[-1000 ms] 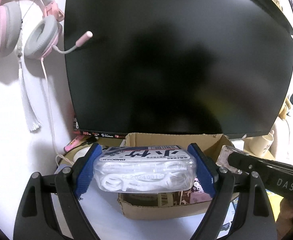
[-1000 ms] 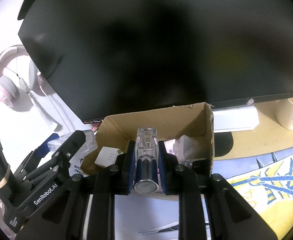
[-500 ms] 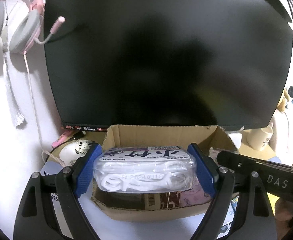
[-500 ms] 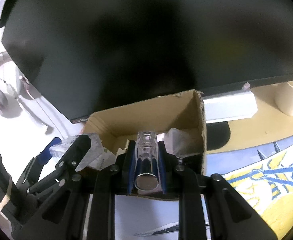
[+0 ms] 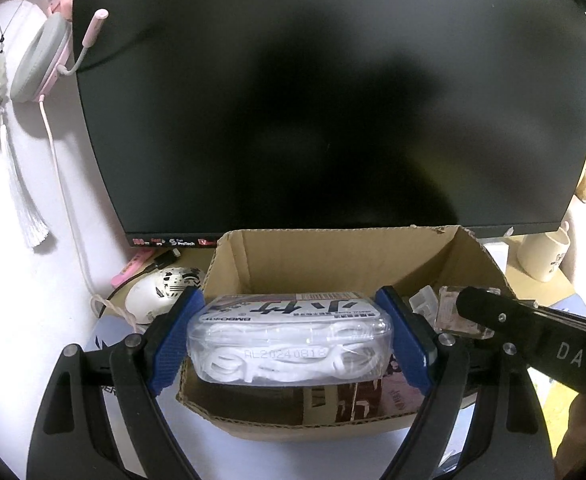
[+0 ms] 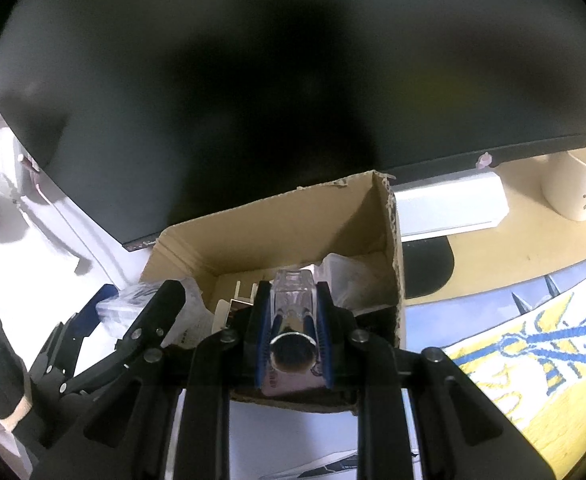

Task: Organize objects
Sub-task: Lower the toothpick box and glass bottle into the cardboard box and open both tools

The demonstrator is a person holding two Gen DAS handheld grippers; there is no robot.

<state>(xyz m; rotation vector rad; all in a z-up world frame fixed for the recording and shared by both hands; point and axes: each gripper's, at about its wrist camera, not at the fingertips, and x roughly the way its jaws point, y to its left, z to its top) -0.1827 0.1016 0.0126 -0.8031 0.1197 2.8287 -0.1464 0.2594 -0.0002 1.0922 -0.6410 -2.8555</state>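
Cardboard box (image 5: pixel 425 258) sits open on the counter (image 6: pixel 513 248) directly below the dark monitor (image 5: pixel 333 92), filling the six o'clock half of both wrist views. In the left wrist view, the left gripper (image 5: pixel 291 338) has its blue fingers (image 5: pixel 175 338) spread wide and clamped on the two short ends of a clear plastic case (image 5: pixel 289 344) packed with white floss picks, printed lid up; the case hangs over the near part of the box's opening, above printed packets lying inside. At three o'clock of the case, the right gripper (image 5: pixel 463 314) reaches in from the side with a small clear bottle (image 5: pixel 451 312) at its tip, over the box's right portion. The right wrist view shows that gripper's fingers (image 6: pixel 323 340) clenched tight on the bottle (image 6: pixel 293 320), whose round silver cap faces the camera and whose glass body points toward the box's far wall. A crumpled clear wrapper (image 6: pixel 347 276) lies inside the box at one o'clock of the bottle. Outside the box, a pink headset (image 5: pixel 39 60) hangs at ten o'clock, a white mouse (image 5: pixel 165 286) rests at nine o'clock, and a cream mug (image 6: pixel 581 184) stands at three o'clock.
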